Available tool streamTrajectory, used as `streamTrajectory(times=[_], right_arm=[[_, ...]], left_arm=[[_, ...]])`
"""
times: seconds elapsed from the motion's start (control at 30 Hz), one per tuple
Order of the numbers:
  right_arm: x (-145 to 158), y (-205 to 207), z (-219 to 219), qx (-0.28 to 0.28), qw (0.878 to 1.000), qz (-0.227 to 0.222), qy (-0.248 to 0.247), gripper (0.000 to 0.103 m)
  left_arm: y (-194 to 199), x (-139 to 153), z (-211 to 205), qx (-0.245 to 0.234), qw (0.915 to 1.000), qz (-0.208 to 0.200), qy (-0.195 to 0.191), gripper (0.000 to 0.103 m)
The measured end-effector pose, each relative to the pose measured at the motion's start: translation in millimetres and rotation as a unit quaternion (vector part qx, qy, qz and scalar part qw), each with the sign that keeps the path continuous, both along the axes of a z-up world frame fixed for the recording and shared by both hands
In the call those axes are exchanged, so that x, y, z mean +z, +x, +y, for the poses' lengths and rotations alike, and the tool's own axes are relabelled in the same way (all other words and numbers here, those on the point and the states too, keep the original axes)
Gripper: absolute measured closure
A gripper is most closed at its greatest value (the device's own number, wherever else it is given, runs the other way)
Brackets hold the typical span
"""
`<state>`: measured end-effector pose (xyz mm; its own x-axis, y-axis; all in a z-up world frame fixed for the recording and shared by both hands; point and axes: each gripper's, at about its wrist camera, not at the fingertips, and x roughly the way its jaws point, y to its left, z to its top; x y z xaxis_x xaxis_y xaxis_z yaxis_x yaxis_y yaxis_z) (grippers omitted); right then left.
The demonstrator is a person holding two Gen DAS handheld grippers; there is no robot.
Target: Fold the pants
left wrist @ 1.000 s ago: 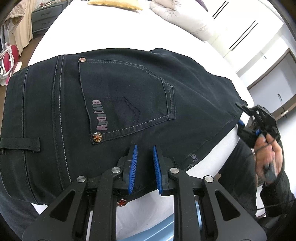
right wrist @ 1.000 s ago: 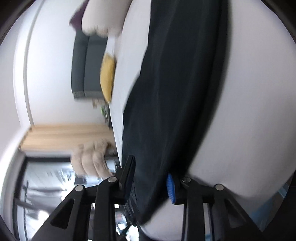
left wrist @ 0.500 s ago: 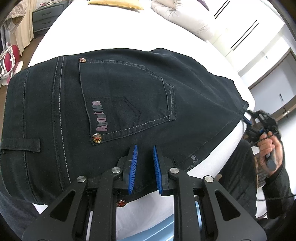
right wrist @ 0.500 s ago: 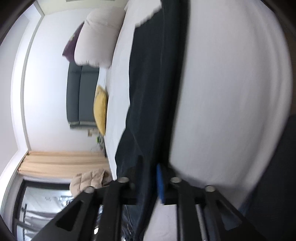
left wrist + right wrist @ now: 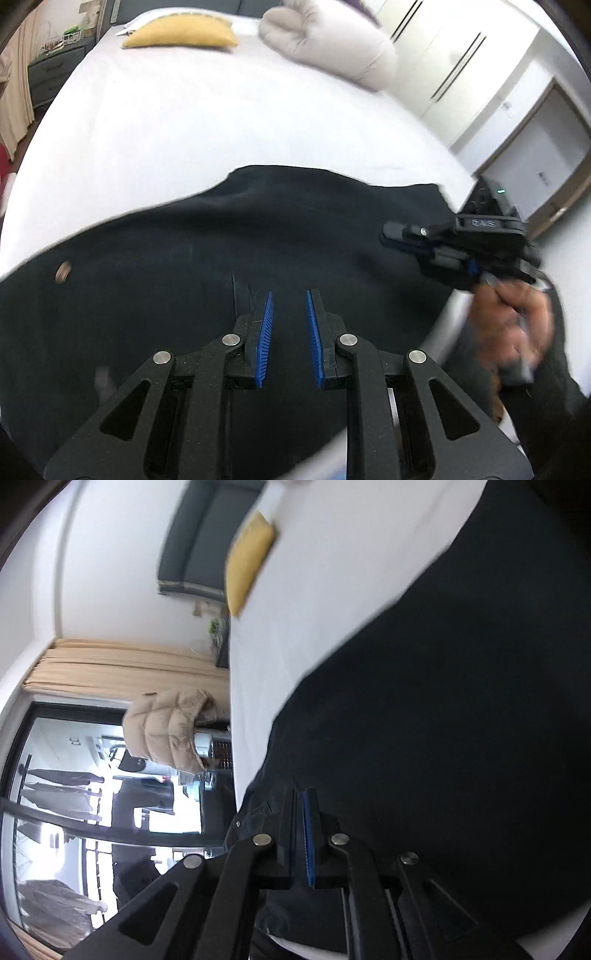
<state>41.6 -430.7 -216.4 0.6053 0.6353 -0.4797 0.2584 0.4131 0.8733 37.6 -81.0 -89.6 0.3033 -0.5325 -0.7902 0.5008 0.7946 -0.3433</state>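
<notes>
Dark navy pants (image 5: 258, 240) lie across the white bed (image 5: 184, 110), blurred by motion; a metal rivet (image 5: 62, 272) shows at the left. My left gripper (image 5: 289, 295) is open, its blue pads apart, low over the pants with nothing between them. My right gripper (image 5: 399, 236) reaches in from the right over the pants' right end, held by a hand (image 5: 517, 317). In the right wrist view the right gripper (image 5: 299, 794) has its jaws together on the edge of the pants (image 5: 443, 701).
A yellow pillow (image 5: 181, 33) and a pale rolled duvet (image 5: 328, 44) lie at the head of the bed. White wardrobes (image 5: 461, 66) stand at the right. A beige puffer jacket (image 5: 166, 734) and a window (image 5: 74, 812) are beyond the bed's side.
The pants have been folded over: the back pocket and label no longer show. The right gripper closed on the pants' end and carried it up and leftward over the pants. The left gripper moved forward.
</notes>
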Motion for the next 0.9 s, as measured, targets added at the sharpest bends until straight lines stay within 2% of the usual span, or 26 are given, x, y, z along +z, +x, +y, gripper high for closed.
streamTrajectory(times=[0.1, 0.13, 0.17, 0.2, 0.23, 0.27, 0.33, 0.37, 0.43, 0.47, 0.5, 0.53, 0.6, 0.67, 0.7, 0.8, 0.83, 0.9], right_arm=[[-21, 27, 6, 0.008, 0.999, 0.028, 0.017, 0.096], [-31, 34, 0, 0.003, 0.999, 0.053, -0.006, 0.103], [-46, 27, -9, -0.008, 0.998, 0.064, -0.006, 0.103], [-52, 26, -22, -0.025, 0.998, 0.059, 0.016, 0.103], [-53, 22, -38, -0.047, 0.997, 0.055, 0.023, 0.103], [-44, 15, -66, -0.088, 0.995, 0.050, -0.011, 0.103], [-34, 2, -104, -0.148, 0.986, 0.049, -0.059, 0.103], [-35, -14, -134, -0.200, 0.976, 0.061, -0.064, 0.103], [-27, -34, -159, -0.256, 0.961, 0.081, -0.068, 0.103], [-13, -41, -159, -0.263, 0.956, 0.085, -0.099, 0.097], [-3, -38, -154, -0.251, 0.957, 0.079, -0.119, 0.097], [7, -30, -135, -0.216, 0.968, 0.059, -0.116, 0.097], [11, -10, -86, -0.135, 0.988, 0.023, -0.066, 0.097], [16, 19, -10, -0.024, 0.999, -0.004, -0.046, 0.097], [16, 29, 19, 0.013, 0.999, -0.014, -0.038, 0.097], [4, 62, 99, 0.105, 0.994, -0.019, -0.011, 0.097], [-3, 72, 113, 0.120, 0.993, -0.013, -0.010, 0.097], [-28, 84, 121, 0.118, 0.993, 0.027, -0.007, 0.098]], left_arm=[[36, -33, -19, 0.006, 0.9987, 0.025, 0.044, 0.086], [48, -46, -16, 0.015, 0.9978, 0.047, 0.044, 0.086], [53, -49, -9, 0.020, 0.9978, 0.059, 0.024, 0.086], [57, -49, -2, 0.028, 0.9973, 0.068, 0.008, 0.086], [60, -46, 9, 0.041, 0.9970, 0.064, 0.013, 0.086], [61, -44, 17, 0.045, 0.9973, 0.055, 0.017, 0.086], [62, -44, 42, 0.057, 0.9968, 0.055, 0.000, 0.086], [61, -45, 54, 0.068, 0.9960, 0.057, -0.010, 0.086], [56, -40, 79, 0.097, 0.9932, 0.059, -0.024, 0.086], [51, -36, 86, 0.109, 0.9924, 0.052, -0.023, 0.086], [42, -26, 92, 0.121, 0.9919, 0.031, -0.024, 0.086], [36, -20, 96, 0.124, 0.9917, 0.017, -0.028, 0.086], [17, -15, 100, 0.125, 0.9916, -0.001, -0.035, 0.086], [11, -27, 101, 0.131, 0.9909, 0.012, -0.027, 0.086], [10, -33, 102, 0.136, 0.9902, 0.022, -0.025, 0.086], [13, -42, 128, 0.150, 0.9861, 0.042, -0.057, 0.086], [14, -41, 134, 0.153, 0.9863, 0.037, -0.048, 0.086], [16, -42, 140, 0.151, 0.9865, 0.038, -0.049, 0.086]])
